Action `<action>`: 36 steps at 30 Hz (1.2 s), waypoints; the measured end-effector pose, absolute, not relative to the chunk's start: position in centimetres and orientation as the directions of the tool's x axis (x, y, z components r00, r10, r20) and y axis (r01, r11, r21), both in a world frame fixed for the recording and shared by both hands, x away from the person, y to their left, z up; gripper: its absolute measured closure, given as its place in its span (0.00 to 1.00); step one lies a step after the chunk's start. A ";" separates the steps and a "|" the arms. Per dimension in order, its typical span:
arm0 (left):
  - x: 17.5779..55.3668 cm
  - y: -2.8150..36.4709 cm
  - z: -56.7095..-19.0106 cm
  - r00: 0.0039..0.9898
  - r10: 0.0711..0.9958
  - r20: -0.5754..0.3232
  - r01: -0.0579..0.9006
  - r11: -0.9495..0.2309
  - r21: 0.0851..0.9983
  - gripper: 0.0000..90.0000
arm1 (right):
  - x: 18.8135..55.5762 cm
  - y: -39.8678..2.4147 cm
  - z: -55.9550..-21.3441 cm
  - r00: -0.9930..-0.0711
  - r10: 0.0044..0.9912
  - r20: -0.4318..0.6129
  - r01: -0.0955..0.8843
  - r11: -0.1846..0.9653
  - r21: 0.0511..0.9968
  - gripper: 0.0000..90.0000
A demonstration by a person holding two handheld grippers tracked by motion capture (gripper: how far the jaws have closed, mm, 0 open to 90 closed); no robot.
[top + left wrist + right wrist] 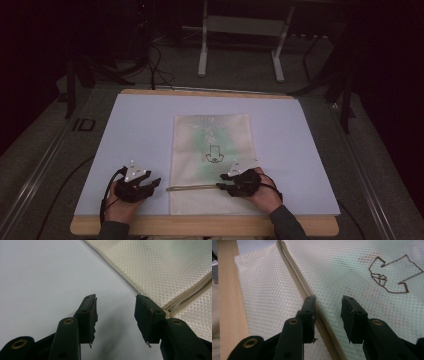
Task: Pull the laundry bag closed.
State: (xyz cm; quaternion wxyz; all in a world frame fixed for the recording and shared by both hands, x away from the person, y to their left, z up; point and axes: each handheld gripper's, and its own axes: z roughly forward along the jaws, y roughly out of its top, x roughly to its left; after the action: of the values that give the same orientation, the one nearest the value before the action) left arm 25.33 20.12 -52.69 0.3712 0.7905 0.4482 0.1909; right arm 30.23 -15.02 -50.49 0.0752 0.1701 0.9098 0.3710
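Nearest, jaws of the left gripper (pixel 156 182) spread over bare white sheet (pixel 145 125) just beside the mesh bag (pixel 212 150), jaws of the right gripper (pixel 220 187) parted with nothing pinched, straddling the bag's zipper (pixel 297 280) near the wooden table edge (pixel 228 290); beyond, bag flat at mid-sheet.

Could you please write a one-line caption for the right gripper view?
Right gripper poised, jaws apart, over the zipper of a white mesh bag.
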 end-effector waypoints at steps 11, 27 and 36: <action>25.4 20.2 -52.6 0.526 0.850 -0.037 0.567 -0.318 0.760 0.58 | 30.4 -13.1 -50.3 -0.949 0.315 -0.031 0.213 0.707 0.674 0.73; 25.4 20.3 -52.6 0.524 0.851 -0.042 0.565 -0.310 0.765 0.58 | 30.6 -10.3 -49.8 -0.967 0.251 -0.040 0.161 0.728 0.666 0.76; 25.3 20.6 -52.4 0.517 0.855 -0.045 0.563 -0.300 0.770 0.58 | 30.5 -8.8 -49.6 -0.973 0.228 -0.033 0.147 0.725 0.673 0.77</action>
State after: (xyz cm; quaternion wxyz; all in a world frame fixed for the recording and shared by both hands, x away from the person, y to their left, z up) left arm 25.34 20.56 -52.42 0.3809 0.7832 0.4526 0.1914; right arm 30.49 -8.83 -49.60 0.0568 0.1010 0.9270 0.3566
